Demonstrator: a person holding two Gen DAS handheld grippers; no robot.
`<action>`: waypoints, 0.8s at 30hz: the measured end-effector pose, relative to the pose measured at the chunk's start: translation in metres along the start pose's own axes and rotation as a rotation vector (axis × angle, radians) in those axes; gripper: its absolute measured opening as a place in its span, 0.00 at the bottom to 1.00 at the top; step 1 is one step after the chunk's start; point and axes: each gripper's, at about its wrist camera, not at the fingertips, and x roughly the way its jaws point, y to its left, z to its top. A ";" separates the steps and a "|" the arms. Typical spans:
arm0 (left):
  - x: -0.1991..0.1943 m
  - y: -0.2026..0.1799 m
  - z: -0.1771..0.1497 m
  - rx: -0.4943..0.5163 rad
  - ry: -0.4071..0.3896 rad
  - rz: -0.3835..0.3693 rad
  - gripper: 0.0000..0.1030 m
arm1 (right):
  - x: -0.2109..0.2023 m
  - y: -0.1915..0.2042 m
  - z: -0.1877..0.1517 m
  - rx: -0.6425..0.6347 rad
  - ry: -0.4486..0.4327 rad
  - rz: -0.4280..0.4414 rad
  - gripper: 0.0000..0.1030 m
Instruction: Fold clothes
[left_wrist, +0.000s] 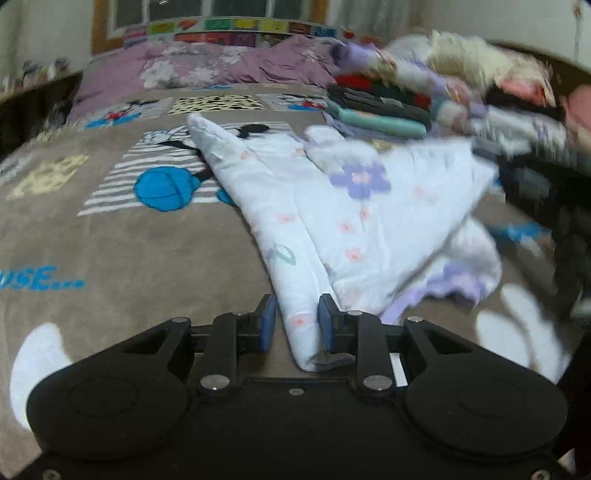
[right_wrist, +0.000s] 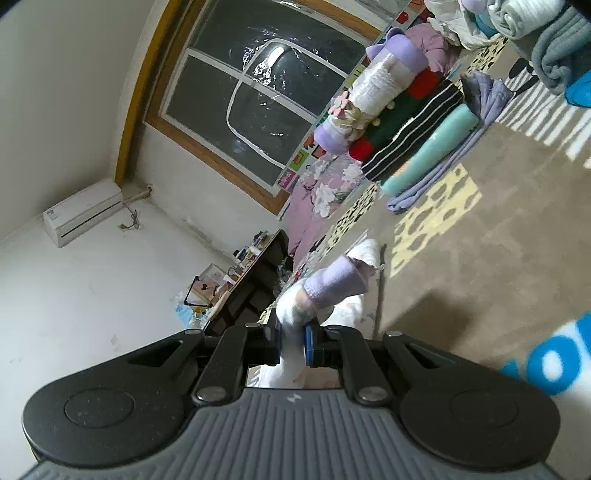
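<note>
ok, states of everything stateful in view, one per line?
left gripper: shut on white floral garment
right gripper: shut on its purple cuff end
white floral garment: partly folded, lying on blanket
clothes pile: folded, stacked
window: closed

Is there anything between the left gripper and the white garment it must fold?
No. A folded edge of the white garment already lies between the pads of the left gripper, with nothing visible between them.

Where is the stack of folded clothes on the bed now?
In the left wrist view, the stack of folded clothes lies on the bed's brown blanket at upper right, just beyond the white floral garment and before the purple quilt.
</note>
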 end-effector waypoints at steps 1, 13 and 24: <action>-0.007 0.005 0.003 -0.019 -0.024 0.000 0.24 | -0.001 0.000 0.000 0.000 0.001 0.003 0.13; 0.020 -0.007 0.012 -0.002 0.046 0.001 0.24 | -0.010 0.005 -0.001 0.001 0.030 0.056 0.13; 0.028 0.027 0.066 -0.021 -0.086 0.088 0.25 | -0.016 0.002 -0.008 0.026 0.061 0.043 0.13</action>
